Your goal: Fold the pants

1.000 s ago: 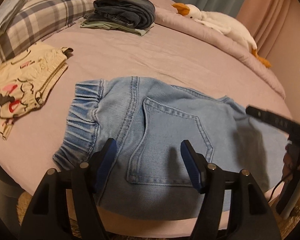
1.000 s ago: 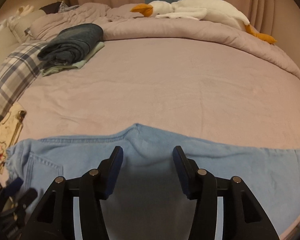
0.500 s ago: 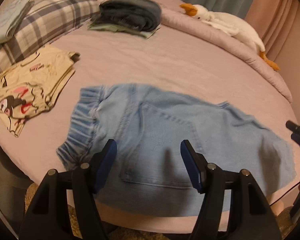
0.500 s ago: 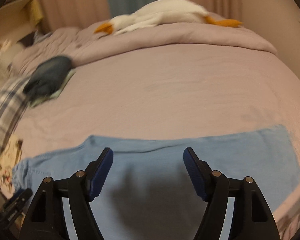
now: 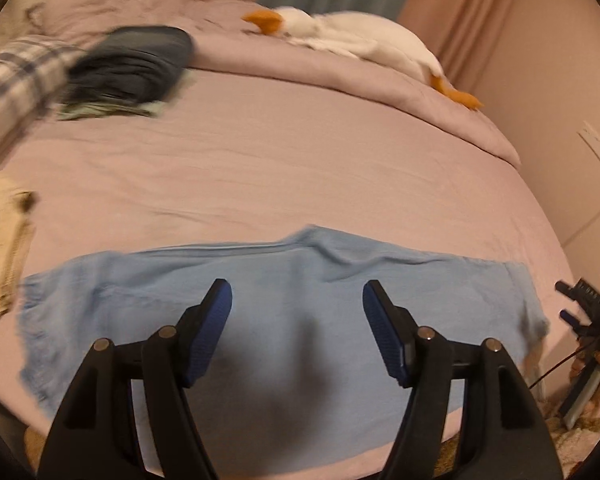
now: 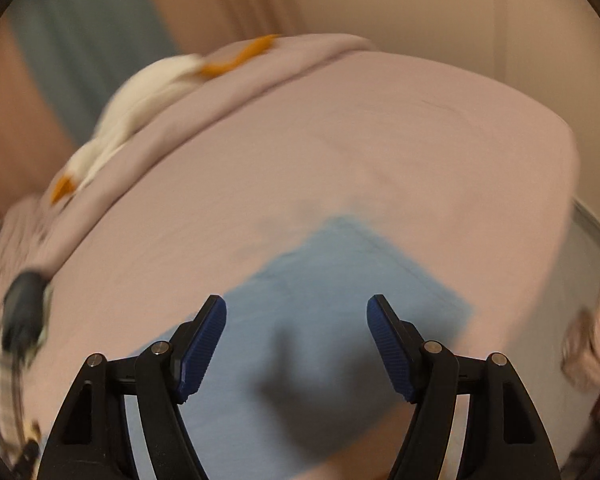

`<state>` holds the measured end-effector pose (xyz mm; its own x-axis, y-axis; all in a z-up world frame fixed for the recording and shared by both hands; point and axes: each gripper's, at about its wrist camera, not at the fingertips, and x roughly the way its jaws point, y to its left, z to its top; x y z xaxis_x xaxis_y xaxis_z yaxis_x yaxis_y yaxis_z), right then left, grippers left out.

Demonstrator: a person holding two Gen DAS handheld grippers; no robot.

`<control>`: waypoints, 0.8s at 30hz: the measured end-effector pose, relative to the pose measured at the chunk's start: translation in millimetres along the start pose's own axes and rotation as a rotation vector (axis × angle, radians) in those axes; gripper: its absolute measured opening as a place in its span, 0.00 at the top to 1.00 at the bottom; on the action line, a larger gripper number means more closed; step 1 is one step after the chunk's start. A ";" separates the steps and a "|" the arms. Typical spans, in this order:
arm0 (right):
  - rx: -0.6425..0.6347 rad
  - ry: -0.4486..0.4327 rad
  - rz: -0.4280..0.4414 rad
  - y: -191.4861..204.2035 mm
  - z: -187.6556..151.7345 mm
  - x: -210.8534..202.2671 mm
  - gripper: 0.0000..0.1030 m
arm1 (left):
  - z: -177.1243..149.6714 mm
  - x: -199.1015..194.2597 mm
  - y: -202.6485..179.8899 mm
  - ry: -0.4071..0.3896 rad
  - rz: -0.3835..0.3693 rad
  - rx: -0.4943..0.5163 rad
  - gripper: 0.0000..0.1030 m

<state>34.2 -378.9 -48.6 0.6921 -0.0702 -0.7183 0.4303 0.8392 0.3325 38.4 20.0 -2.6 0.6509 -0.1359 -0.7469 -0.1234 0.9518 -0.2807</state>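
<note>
Light blue denim pants (image 5: 284,280) lie flat along the near edge of the pink bed (image 5: 284,160), waist to the left, leg ends to the right. My left gripper (image 5: 297,300) is open and empty, hovering above the middle of the pants. My right gripper (image 6: 296,316) is open and empty above the leg end of the pants (image 6: 340,272), whose hem corner points toward the bed's right side. The right gripper also shows at the right edge of the left wrist view (image 5: 580,300). Both views are motion-blurred.
A stack of folded dark clothes (image 5: 132,64) sits at the back left beside a plaid pillow (image 5: 16,76). A white plush goose (image 5: 352,36) lies on the rolled duvet at the back. A printed cream garment (image 5: 0,248) lies at the left. A wall stands right of the bed.
Both grippers have swung to the right along the pants. The left one went from the waist and pocket to the middle; the right one now faces the leg end.
</note>
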 end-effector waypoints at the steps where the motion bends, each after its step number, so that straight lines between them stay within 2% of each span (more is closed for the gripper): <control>1: 0.038 -0.003 -0.024 -14.1 0.9 1.8 0.30 | 3.7 10.7 -5.7 0.019 -0.018 0.003 0.44; 5: 0.165 0.012 -0.025 -54.4 -1.4 8.7 0.30 | 16.4 47.9 -19.4 0.068 -0.012 0.017 0.52; 9: 0.209 0.022 -0.037 -67.0 -5.3 15.4 0.30 | 23.2 83.8 -26.0 0.127 -0.016 0.016 0.60; 11: 0.220 0.013 -0.016 -75.5 -3.1 18.5 0.36 | 23.3 105.1 -25.6 0.170 -0.005 0.007 0.61; 13: 0.224 0.016 0.010 -74.7 -4.4 21.2 0.50 | 23.1 116.6 -23.3 0.189 0.001 -0.003 0.61; 15: 0.217 0.025 0.033 -70.8 -7.0 21.5 0.57 | 23.7 116.1 -23.3 0.175 0.003 -0.003 0.60; 20: 0.213 0.060 0.044 -74.9 3.5 28.2 0.57 | 27.3 115.7 -19.3 0.190 -0.012 -0.028 0.60; 24: 0.202 0.067 0.012 -71.6 4.1 29.9 0.57 | 26.5 117.1 -19.9 0.185 -0.011 -0.012 0.59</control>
<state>26.4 -443.3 -91.4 0.6604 -0.0192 -0.7507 0.5346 0.7140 0.4521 136.9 -7.5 -68.6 0.5034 -0.1960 -0.8415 -0.1263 0.9468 -0.2961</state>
